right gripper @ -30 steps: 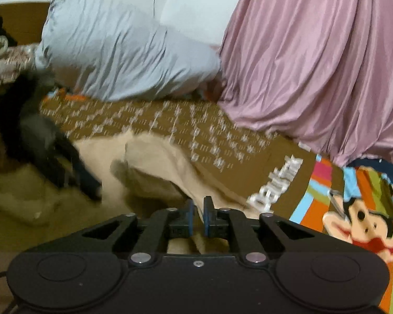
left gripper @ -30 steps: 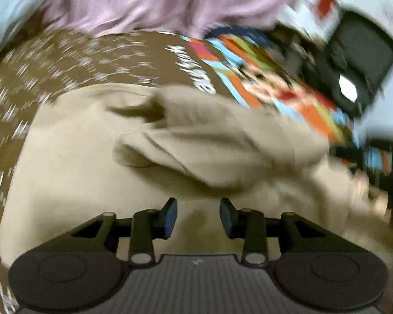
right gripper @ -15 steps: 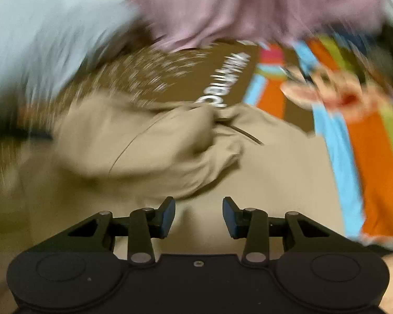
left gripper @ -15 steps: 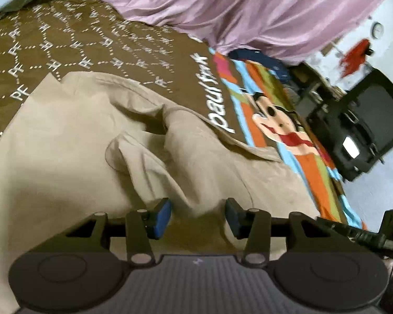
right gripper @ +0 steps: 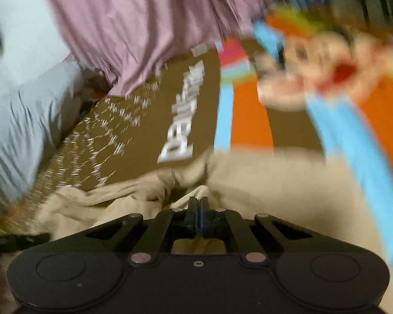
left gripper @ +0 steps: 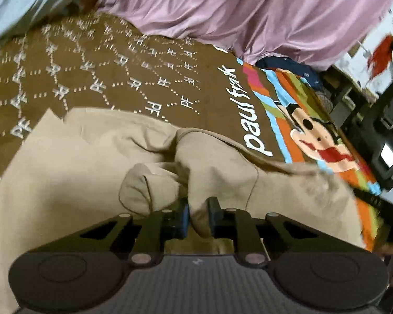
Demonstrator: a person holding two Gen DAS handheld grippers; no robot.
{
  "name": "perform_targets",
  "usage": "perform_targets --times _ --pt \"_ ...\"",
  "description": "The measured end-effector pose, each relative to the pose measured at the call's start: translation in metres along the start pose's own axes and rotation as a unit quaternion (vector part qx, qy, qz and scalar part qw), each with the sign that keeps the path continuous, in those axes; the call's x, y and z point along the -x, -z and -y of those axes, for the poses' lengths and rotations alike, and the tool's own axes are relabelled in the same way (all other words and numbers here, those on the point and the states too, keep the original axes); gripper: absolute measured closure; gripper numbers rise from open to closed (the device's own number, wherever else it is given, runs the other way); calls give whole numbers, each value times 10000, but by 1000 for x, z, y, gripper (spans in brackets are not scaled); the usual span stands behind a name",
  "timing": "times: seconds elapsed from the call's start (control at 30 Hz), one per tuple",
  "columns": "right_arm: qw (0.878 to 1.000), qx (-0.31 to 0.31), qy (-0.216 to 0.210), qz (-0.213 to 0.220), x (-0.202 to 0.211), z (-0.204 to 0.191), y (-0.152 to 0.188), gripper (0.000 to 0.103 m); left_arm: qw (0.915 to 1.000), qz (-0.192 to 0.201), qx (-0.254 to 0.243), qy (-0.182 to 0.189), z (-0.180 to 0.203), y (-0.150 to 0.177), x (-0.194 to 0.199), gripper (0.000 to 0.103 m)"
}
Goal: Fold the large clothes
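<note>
Both tools just closed: left tool [left gripper: 198,213] pinching beige garment [left gripper: 73,172] fold; right tool [right gripper: 197,205] fully closed at garment's edge.

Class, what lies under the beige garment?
The beige garment lies on a brown patterned bedspread, visible around its edges. Whatever is directly beneath it is covered.

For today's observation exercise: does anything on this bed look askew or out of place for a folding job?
Yes. The beige garment lies bunched, not flat: a rumpled hump rises at its middle, pinched between the left gripper fingers. Nothing looks torn or spilled.
</note>
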State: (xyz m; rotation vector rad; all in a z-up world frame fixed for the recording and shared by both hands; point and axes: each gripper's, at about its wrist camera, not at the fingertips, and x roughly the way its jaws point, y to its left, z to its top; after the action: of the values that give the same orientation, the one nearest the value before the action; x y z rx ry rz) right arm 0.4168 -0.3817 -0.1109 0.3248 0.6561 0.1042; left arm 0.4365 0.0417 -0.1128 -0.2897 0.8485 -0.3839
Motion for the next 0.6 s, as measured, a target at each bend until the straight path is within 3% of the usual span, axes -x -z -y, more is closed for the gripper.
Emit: perform_targets --times 0.07,0.13,0.2,0.23,0.37,0.5,0.6 --pt "9948 829 256 531 0 -18 0 103 9999 -144 3 14 0 5 -2 86" --pt "9941 964 360 336 -12 -19 4 103 9996 -253 38 103 -3 11 4 81" --pt "9919 1154 509 157 -16 -18 14 103 9996 -290 -5 62 -6 18 18 64" --pt "9899 1302 542 162 -11 -18 20 102 9996 -271 -48 42 -7 20 26 61" --pt "9792 1786 854 454 20 -28 25 81 9997 198 -115 -52 0 18 59 44" --pt "9719 2066 591 961 42 -58 19 72 9973 691 -106 -215 18 -2 60 30" --pt "9675 2395 324 740 32 -84 25 71 9969 422 -267 -615 29 -10 31 35"
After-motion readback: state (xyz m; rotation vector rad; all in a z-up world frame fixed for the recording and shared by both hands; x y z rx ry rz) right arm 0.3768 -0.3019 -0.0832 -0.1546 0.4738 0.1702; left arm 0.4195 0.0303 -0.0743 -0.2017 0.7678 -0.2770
